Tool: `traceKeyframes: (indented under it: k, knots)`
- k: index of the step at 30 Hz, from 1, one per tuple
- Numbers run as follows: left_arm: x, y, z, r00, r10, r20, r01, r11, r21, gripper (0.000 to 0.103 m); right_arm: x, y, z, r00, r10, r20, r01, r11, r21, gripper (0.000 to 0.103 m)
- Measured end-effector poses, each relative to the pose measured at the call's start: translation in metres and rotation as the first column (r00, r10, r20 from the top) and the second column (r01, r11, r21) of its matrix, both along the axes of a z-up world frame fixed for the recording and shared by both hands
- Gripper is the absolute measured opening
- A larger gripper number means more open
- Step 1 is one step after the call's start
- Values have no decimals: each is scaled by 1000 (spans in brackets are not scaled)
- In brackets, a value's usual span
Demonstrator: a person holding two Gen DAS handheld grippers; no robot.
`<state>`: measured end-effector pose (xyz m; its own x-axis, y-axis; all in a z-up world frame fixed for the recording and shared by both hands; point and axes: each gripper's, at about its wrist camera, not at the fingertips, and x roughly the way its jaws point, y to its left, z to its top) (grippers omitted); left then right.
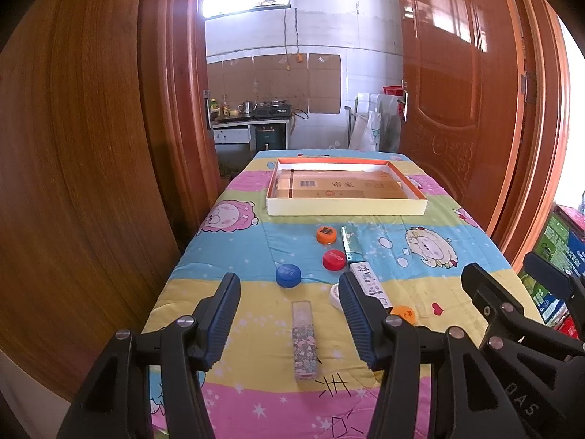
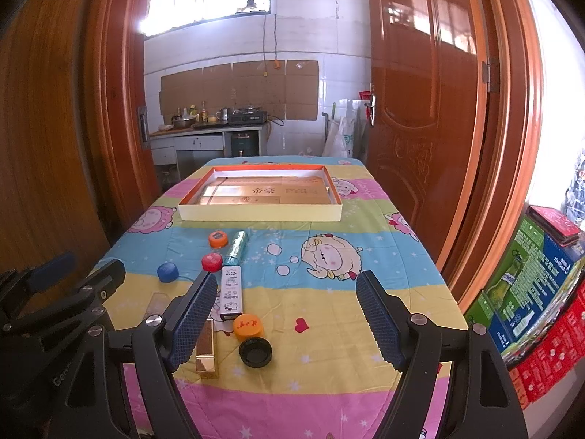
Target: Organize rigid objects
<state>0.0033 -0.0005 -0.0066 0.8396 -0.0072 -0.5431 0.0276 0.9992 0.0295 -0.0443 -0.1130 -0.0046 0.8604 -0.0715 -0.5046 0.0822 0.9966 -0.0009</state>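
Between the spread fingers of the left gripper (image 1: 289,323) lies a floral lighter (image 1: 303,340), untouched; the right gripper (image 2: 287,320) likewise gapes empty.

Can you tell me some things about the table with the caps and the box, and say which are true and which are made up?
1. The shallow box at the far end of the table holds bottle caps. False: no caps lie in it; they lie on the cloth.
2. The blue cap lies on the cloth, outside the box. True.
3. The left gripper is holding the flowery lighter. False: its jaws are open and the lighter lies on the cloth.
4. The black cap lies with its hollow side up. True.
5. The right gripper has open jaws and holds nothing. True.
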Motion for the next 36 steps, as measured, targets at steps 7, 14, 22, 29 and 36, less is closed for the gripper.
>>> traceKeyframes:
  k: [7, 14, 22, 29, 36]
  knots:
    - [-1, 0, 0, 1000, 0, -1, 0, 1000, -1, 56, 0, 1, 1, 1000, -1, 0, 1, 1000, -2, 80]
    - [-3, -1, 0, 1000, -2, -2, 2, 1000, -4, 56, -2, 1, 1, 1000, 0, 0, 0, 1000, 1, 80]
    - [-3, 0, -2, 1000, -5, -6, 5, 1000, -3, 56, -3, 2, 1, 1000, -3, -2, 3, 1000, 0, 80]
    - [-4, 0, -2, 1000, -7, -7, 7, 1000, -2, 56, -3, 3, -1, 1000, -1, -6, 1, 1000, 1, 80]
    - [-4, 1, -3, 1000, -7, -10, 7, 1000, -4, 56, -2, 2, -1, 1000, -1, -8, 1, 1000, 4, 80]
